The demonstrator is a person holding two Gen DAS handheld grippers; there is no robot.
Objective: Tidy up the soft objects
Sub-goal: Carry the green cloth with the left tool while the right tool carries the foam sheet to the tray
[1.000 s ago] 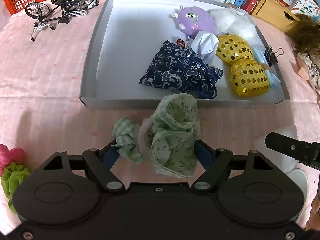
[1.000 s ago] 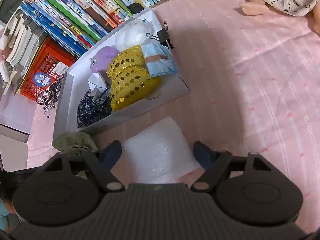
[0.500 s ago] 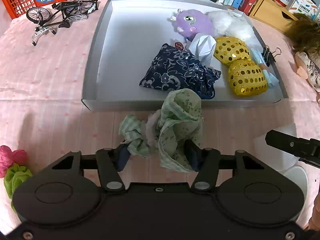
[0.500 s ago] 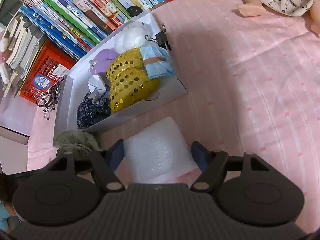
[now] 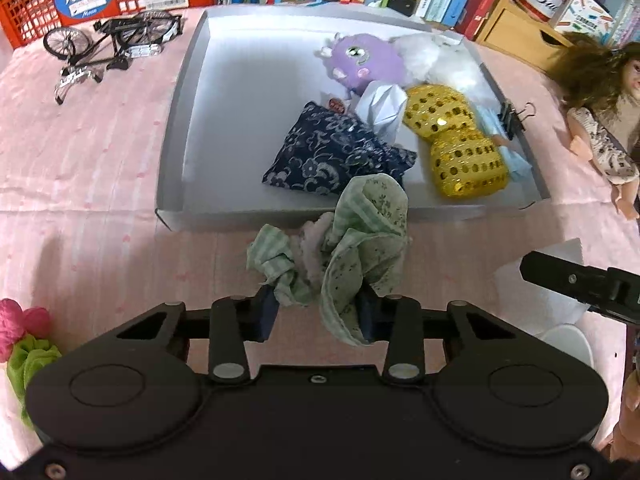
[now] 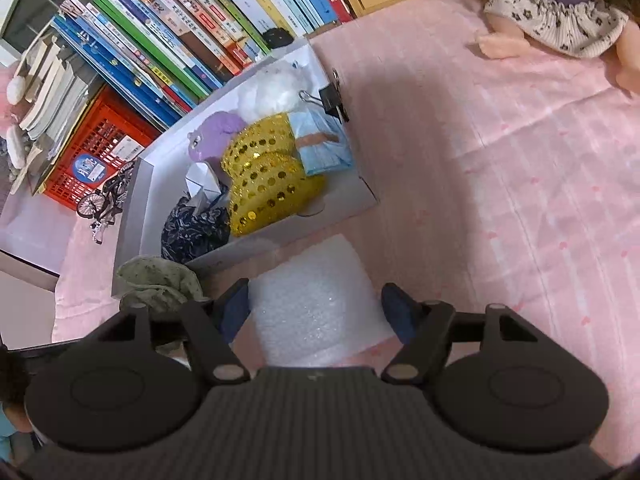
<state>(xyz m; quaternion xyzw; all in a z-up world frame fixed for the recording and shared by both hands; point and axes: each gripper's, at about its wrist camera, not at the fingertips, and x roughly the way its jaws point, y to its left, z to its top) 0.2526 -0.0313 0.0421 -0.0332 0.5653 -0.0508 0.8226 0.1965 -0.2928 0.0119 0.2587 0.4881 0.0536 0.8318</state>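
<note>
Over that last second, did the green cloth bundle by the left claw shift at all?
Barely. The green cloth bundle keeps its place just in front of the gray tray; it only got squeezed narrower as the left claw is closing around it.

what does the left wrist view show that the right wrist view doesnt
Only the left wrist view shows the pink and green scrunchies, the doll's hair, and the left tongs closing on the green floral cloth.

Only the right wrist view shows the white foam sheet whole, lying between the right tongs, plus stacked books at far left.

Both share the grey tray, gold sequin pouches, purple plush, navy floral bag, model bicycle and red crate.
</note>
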